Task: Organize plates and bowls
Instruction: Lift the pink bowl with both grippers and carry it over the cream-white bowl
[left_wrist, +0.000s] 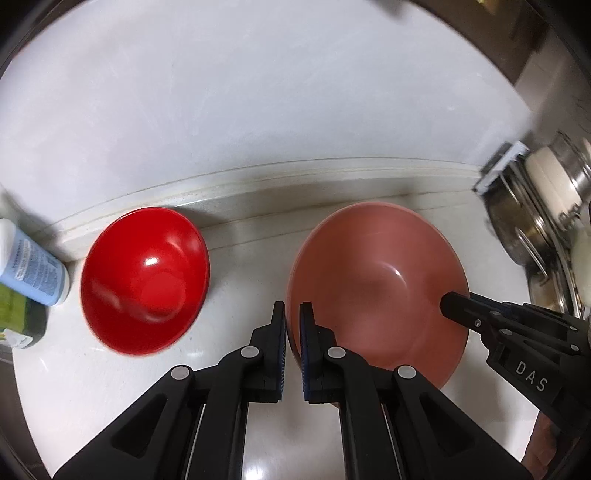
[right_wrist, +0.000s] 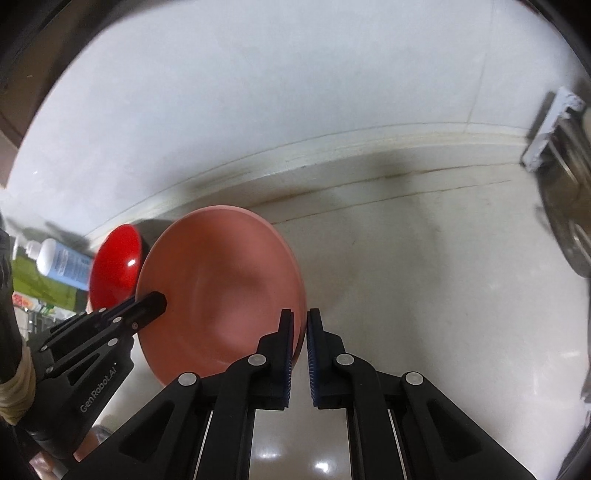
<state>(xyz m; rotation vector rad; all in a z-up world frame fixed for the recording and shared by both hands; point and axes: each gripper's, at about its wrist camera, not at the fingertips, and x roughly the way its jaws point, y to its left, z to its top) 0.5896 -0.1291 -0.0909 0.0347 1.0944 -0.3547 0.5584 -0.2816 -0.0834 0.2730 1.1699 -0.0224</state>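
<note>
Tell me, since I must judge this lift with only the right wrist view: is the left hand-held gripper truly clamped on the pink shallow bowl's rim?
Observer: Yes. The left hand-held gripper is shut on the rim of the glossy pink shallow bowl, one pad inside, one outside.
Operator: And what sits half hidden behind it?
Observer: A glossy red round bowl, empty, standing apart from the pink one.
</note>
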